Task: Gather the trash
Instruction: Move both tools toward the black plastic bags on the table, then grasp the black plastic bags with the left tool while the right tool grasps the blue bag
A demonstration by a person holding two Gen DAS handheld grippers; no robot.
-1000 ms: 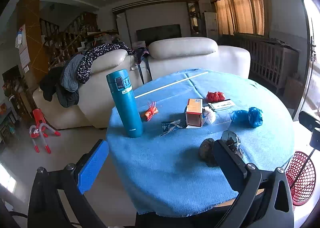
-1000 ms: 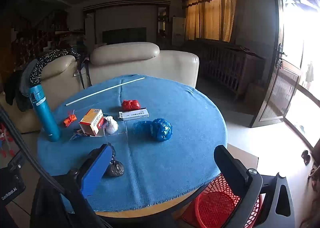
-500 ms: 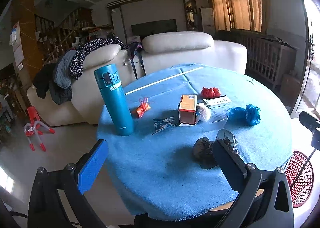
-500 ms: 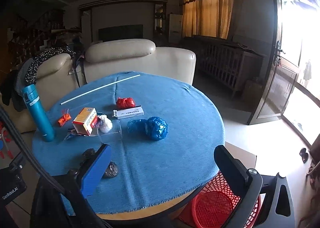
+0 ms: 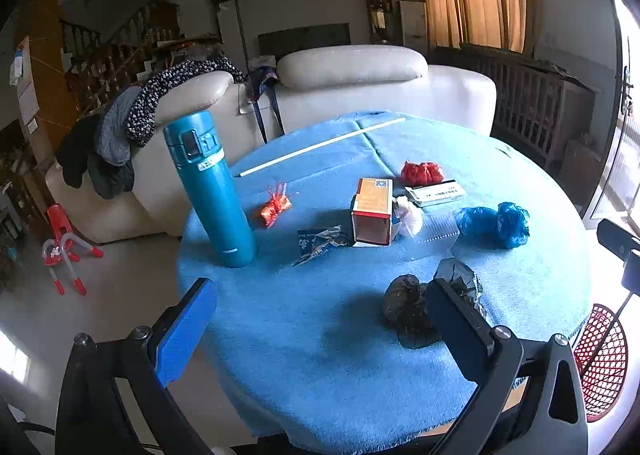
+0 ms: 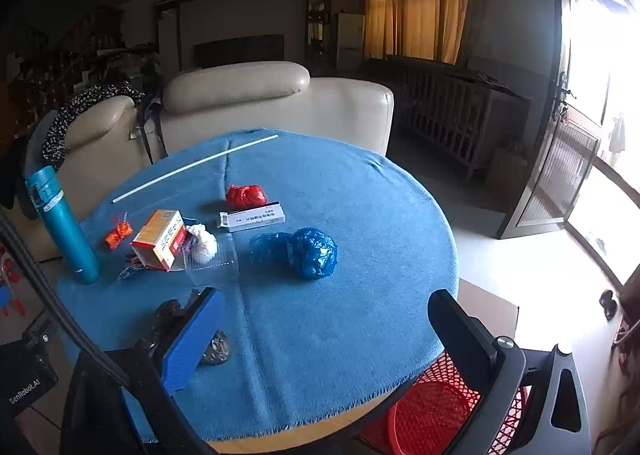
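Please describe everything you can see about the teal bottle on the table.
The teal bottle is a tall, slim cylinder, metal by its look, with a flip lid closed and a pale label band under the lid. It stands upright on the blue tablecloth near the table's edge by the sofa. Nothing else touches it; the orange wrapper lies apart.

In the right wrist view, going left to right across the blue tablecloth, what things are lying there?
Teal flask → orange-red candy wrapper → orange box → white wad → white flat packet → blue plastic bags.
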